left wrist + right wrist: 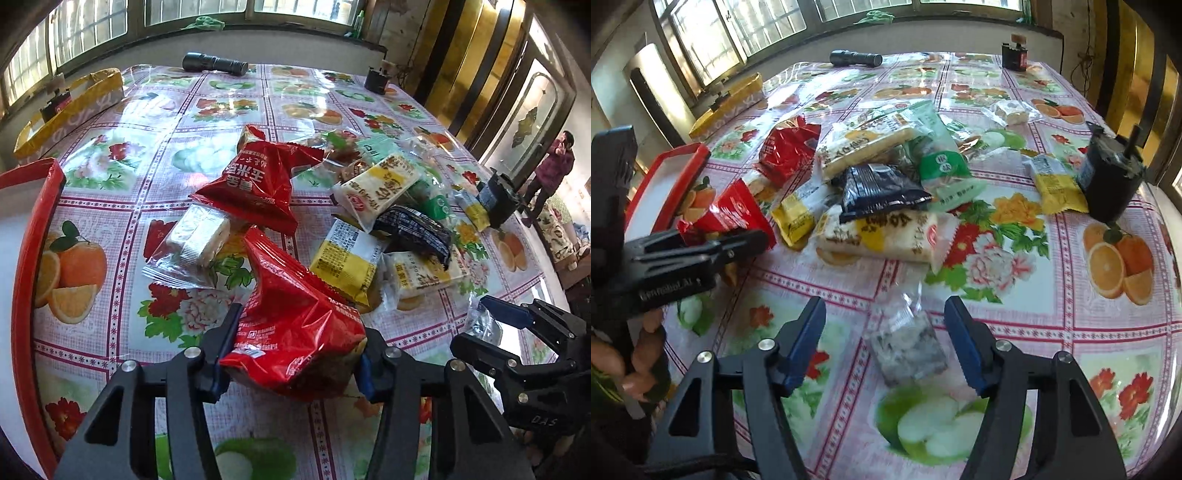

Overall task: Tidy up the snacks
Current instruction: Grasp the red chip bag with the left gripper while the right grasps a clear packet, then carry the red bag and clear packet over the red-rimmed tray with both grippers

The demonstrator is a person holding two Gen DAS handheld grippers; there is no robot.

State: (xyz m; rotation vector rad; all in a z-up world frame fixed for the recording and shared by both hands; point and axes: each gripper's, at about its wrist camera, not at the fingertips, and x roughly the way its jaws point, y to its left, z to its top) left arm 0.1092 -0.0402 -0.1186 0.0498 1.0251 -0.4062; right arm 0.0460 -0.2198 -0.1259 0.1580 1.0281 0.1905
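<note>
My left gripper is shut on a red snack bag, held just above the table; it also shows in the right wrist view. My right gripper is open, its jaws either side of a clear packet with a grey-white sweet lying on the tablecloth. A pile of snacks fills the table's middle: a second red bag, a clear wrapped cake, yellow packets, a black packet, a green packet and white rice-cracker packs.
A red tray lies at the left edge, a yellow box behind it. A black flashlight lies at the far side. A black motor-like block stands at the right, a small black object at the far right.
</note>
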